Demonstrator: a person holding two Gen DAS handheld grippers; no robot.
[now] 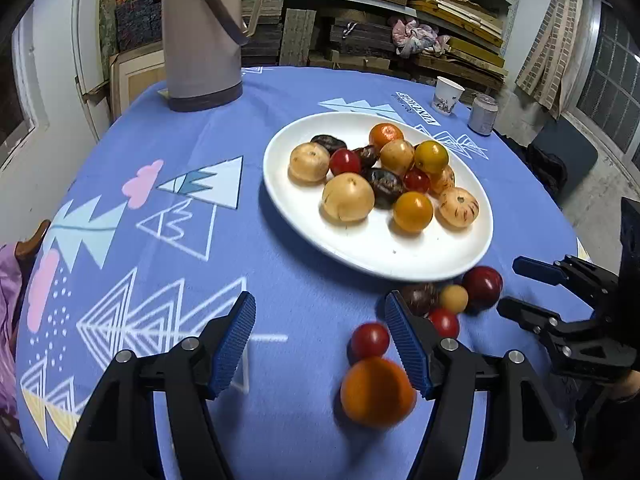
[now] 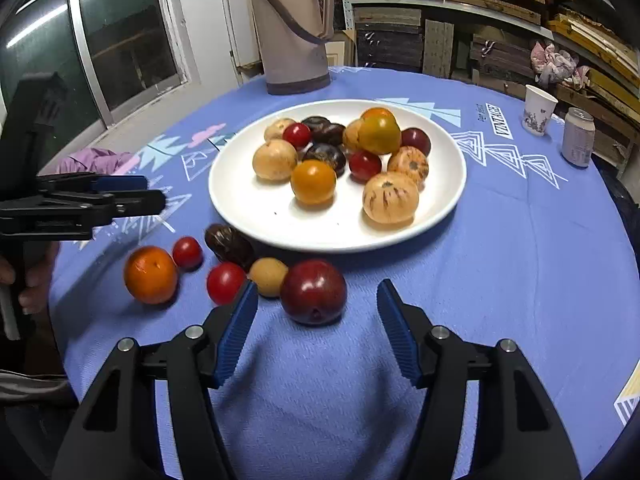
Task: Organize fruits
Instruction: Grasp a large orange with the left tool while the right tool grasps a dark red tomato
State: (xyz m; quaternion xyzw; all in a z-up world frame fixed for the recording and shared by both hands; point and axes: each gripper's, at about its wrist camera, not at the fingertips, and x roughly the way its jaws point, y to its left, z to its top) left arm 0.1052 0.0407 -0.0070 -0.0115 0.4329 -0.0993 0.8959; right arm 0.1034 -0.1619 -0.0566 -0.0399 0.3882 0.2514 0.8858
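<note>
A white plate [image 1: 440,252] [image 2: 248,208] on the blue tablecloth holds several fruits. In front of it lie loose fruits: an orange [image 1: 377,391] [image 2: 150,275], two small red tomatoes [image 1: 370,340] [image 2: 225,282], a dark chestnut-like fruit [image 2: 229,243], a small tan fruit [image 2: 269,276] and a dark red plum [image 1: 482,286] [image 2: 313,292]. My left gripper [image 1: 320,344] is open and empty, with the orange and a tomato just inside its right finger. My right gripper [image 2: 318,324] is open and empty, right behind the plum. It also shows in the left wrist view [image 1: 516,288].
A tall beige thermos jug [image 1: 202,32] [image 2: 294,26] stands at the table's far side. A paper cup [image 1: 447,95] [image 2: 538,110] and a drink can [image 1: 483,114] [image 2: 578,137] stand far right. Shelves of boards lie behind the table.
</note>
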